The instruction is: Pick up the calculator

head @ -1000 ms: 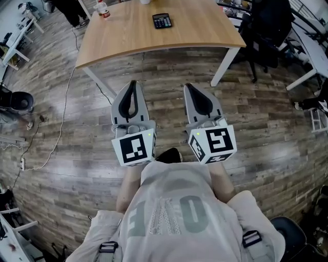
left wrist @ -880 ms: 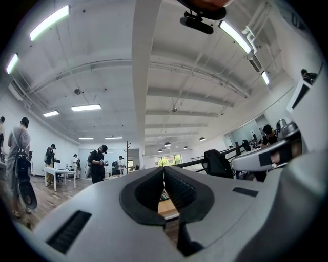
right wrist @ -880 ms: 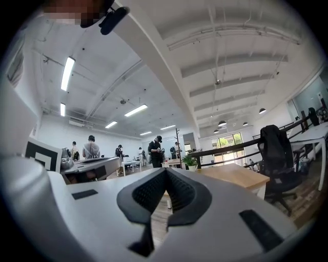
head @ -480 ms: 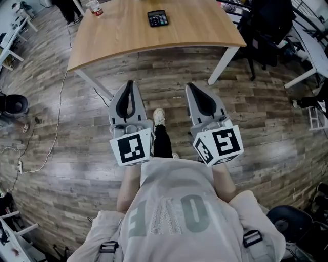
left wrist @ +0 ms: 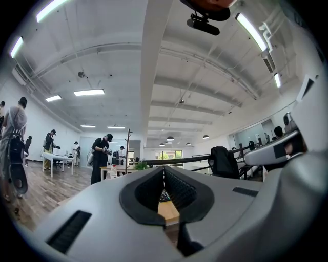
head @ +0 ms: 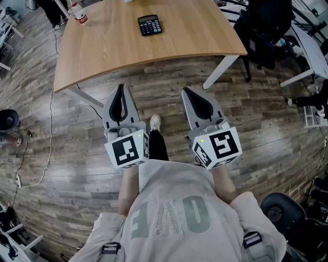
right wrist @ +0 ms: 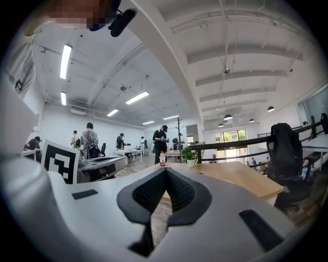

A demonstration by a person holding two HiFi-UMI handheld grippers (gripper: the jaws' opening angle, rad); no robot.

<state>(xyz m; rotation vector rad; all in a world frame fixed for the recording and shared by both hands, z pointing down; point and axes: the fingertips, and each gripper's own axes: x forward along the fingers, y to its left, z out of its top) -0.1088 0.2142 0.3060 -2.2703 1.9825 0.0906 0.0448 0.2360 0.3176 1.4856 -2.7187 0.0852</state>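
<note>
The black calculator (head: 149,24) lies flat on the wooden table (head: 195,36), near its far middle in the head view. Both grippers hover over the wood floor, short of the table's near edge and well apart from the calculator. My left gripper (head: 121,87) is shut with nothing in it and points at the table. My right gripper (head: 185,90), beside it, is shut and empty too. In the left gripper view a sliver of the calculator (left wrist: 164,195) shows through the hollow behind the closed tips of the left gripper (left wrist: 164,169). The right gripper (right wrist: 166,170) faces the table (right wrist: 241,179) edge.
A red-capped bottle (head: 77,11) stands at the table's far left corner. White table legs (head: 218,71) slant down in front. A black office chair (head: 266,30) stands to the right, a cable (head: 48,128) trails over the floor on the left. My shoe (head: 155,123) steps between the grippers. People stand far off.
Both grippers have moved forward toward the table, still shut. The table and calculator have slid lower and leftward in the head view, and a foot has stepped out.
</note>
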